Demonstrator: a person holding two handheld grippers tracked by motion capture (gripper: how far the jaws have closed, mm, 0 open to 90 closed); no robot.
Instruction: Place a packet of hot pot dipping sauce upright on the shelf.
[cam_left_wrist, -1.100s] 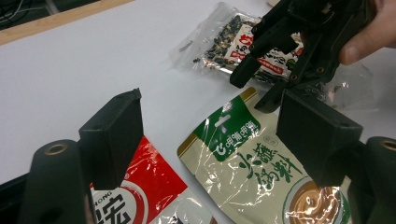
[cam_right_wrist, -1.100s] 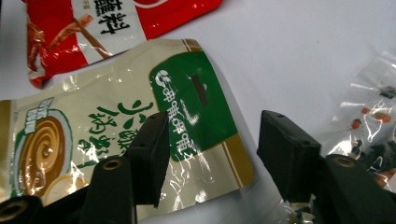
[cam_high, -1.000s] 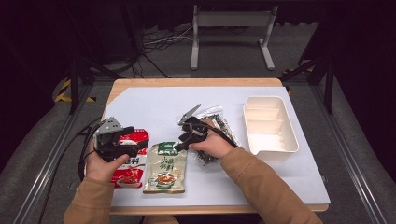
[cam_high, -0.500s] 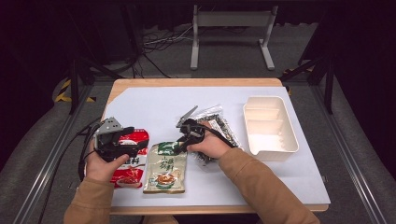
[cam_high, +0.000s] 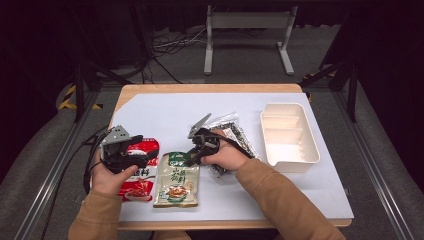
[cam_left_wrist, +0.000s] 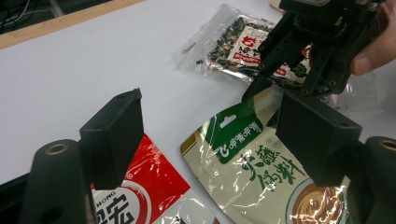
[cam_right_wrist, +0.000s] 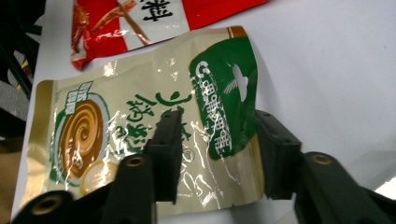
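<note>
Three snack packets lie on the white tabletop (cam_high: 165, 110), all toward its near-left part. There is one red packet (cam_high: 142, 167) closest to the left edge, one green-and-gold packet (cam_high: 176, 181) just beside it on its right, and one clear packet of dark seaweed (cam_high: 235, 137) a little farther right and farther from the near edge. One white tray (cam_high: 289, 136) with inner dividers stands near the right edge, well apart from the packets. There are two claws, one in each hand.

The right claw (cam_right_wrist: 215, 154) is down at the top end of the green-and-gold packet, the end with the green header and hanging hole. In the right gripper view its jaws stand apart on either side of that green header, one over the printed gold face and one at the packet's edge, with the film between them; they are spread and not pressed together, so the packet is straddled, not gripped. The packet lies flat, its top end pointing toward the far edge. The right hand (cam_high: 227, 156) rests partly over the seaweed packet.

The left claw (cam_left_wrist: 205, 135) hovers above the red packet with its jaws wide apart and nothing between them. In the left gripper view the red packet is below one jaw and the green-and-gold one below the other.
</note>
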